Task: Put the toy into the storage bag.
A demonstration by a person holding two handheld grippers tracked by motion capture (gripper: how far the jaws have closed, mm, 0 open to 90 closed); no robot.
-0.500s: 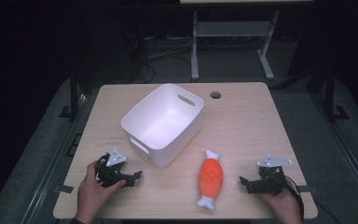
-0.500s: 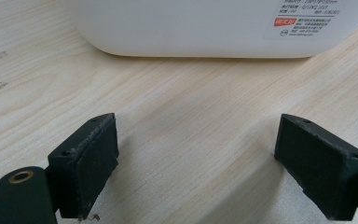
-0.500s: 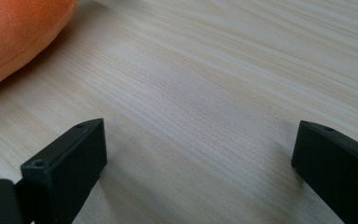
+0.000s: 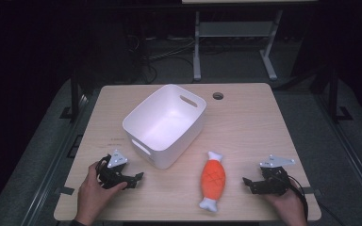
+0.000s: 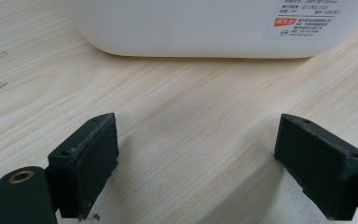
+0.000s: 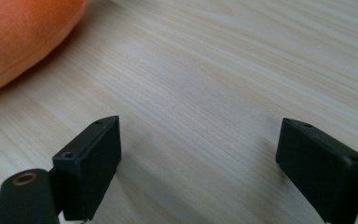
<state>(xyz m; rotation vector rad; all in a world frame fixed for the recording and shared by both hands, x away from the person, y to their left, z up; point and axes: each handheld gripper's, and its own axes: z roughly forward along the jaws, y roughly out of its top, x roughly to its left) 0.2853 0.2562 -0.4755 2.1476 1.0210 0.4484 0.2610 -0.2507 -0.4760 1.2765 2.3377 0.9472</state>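
From above, the white bin point(image 4: 165, 125) sits on the tabletop point(image 4: 245, 122), and everything else is placed off it. The toy point(image 4: 212, 180) — orange with white ends — lies flat just off the bin's near right corner, close to it but not touching. Your left gripper point(image 4: 136, 177) rests near the bin's near left corner, pointing toward the toy. Your right gripper point(image 4: 247, 181) sits farther from the bin, beyond the toy, its tips aimed back at the toy with a gap of bare wood between them. A round hole point(image 4: 218, 96) in the tabletop lies just past the bin's far right corner.

In the left gripper view, your fingers point(image 5: 86, 163) stand wide apart with nothing between them — the bin's wall point(image 5: 191, 28), with a label point(image 5: 307, 18) on it, is just ahead.

In the right gripper view, your fingers point(image 6: 91, 163) are also spread wide over bare wood, holding nothing. The toy's orange body point(image 6: 18, 37) shows ahead, off to one side, clear of both fingers.
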